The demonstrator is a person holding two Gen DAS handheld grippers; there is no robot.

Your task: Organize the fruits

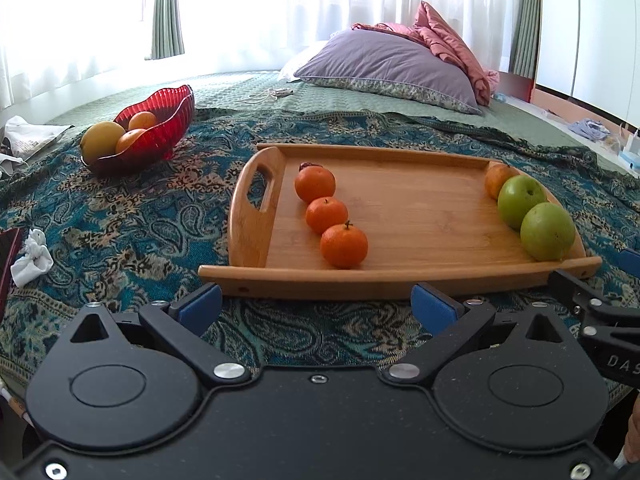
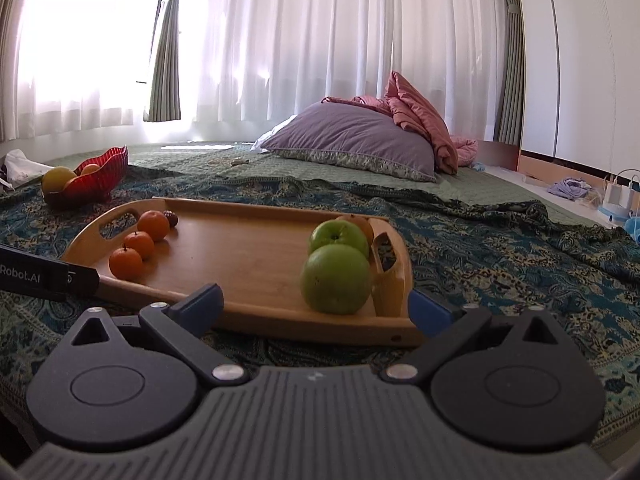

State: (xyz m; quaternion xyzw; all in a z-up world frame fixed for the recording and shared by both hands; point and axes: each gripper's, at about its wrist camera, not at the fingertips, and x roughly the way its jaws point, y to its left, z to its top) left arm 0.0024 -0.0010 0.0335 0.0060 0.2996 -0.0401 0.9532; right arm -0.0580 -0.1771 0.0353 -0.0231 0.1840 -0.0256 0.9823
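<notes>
The wooden tray (image 1: 400,216) lay in the middle of the left wrist view on the patterned teal cloth (image 1: 140,208) spread over the bed. Along its left side three mandarins (image 1: 327,215) sat in a row running toward the lower centre of the frame, with a small dark reddish fruit (image 1: 307,166) tucked behind the farthest one. At the tray's right side two green apples (image 1: 522,197) stood touching each other, and an orange fruit (image 1: 495,180) peeked out behind them. In the upper left of that view a red glass bowl (image 1: 168,120) held a large yellow fruit (image 1: 102,140) and a couple of orange ones.

The left gripper (image 1: 318,308) hovered at the bottom of the frame just short of the tray's near rim, its blue fingers spread wide and holding nothing. The right gripper (image 2: 316,304), seen in its own view, was likewise spread wide and empty, near the tray's corner by the closer apple. A crumpled white tissue (image 1: 32,258) lay at far left, and a purple pillow (image 1: 384,64) rested against the curtains beyond.
</notes>
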